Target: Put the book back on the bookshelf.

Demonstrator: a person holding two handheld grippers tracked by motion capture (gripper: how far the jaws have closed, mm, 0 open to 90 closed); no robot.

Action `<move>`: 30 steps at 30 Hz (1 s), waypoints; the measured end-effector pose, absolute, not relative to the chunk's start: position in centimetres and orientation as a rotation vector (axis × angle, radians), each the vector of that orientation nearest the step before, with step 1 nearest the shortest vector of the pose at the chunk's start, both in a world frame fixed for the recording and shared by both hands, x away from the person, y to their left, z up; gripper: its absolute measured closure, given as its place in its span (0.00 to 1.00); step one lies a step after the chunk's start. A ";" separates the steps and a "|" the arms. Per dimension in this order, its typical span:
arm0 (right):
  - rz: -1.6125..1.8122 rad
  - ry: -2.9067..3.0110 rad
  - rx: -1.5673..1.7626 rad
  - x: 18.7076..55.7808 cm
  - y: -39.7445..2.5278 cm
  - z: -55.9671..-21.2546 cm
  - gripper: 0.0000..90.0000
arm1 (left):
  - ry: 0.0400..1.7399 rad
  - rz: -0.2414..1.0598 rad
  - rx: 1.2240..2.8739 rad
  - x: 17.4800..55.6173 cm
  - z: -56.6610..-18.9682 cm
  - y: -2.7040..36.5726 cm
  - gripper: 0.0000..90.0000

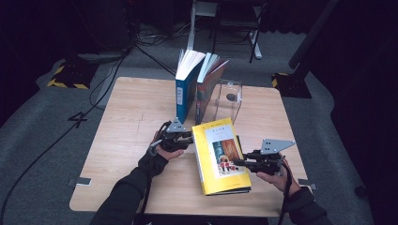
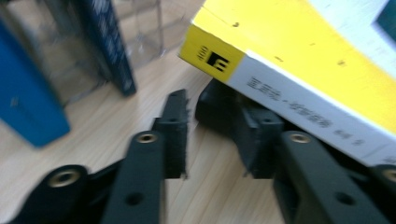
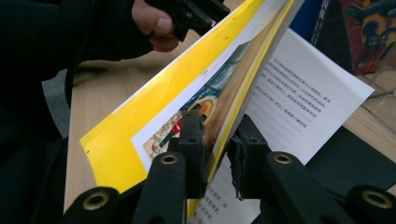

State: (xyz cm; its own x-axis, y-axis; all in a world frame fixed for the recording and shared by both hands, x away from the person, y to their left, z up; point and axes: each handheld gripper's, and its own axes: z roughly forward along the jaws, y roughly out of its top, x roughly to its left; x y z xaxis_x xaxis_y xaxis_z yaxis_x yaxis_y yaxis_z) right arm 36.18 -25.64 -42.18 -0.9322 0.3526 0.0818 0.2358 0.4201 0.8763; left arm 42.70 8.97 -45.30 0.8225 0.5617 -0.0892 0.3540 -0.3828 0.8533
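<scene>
Yellow paperback book lies on light wooden table front-centre. Right gripper pinches its front cover, lifted partway, page 1 showing. Left gripper, jaws spread, braces the spine. Opening begun, not finished.

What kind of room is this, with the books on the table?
Probably a recording studio or lab, not a home: dark drapes surround one wooden table, cables cross the grey floor, and yellow-black weighted stand bases sit nearby.
</scene>
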 end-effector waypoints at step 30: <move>1.588 2.321 0.399 35.9 -25.1 -40.0 0.91 | 0.416 0.348 1.908 40.9 -37.4 6.3 1.00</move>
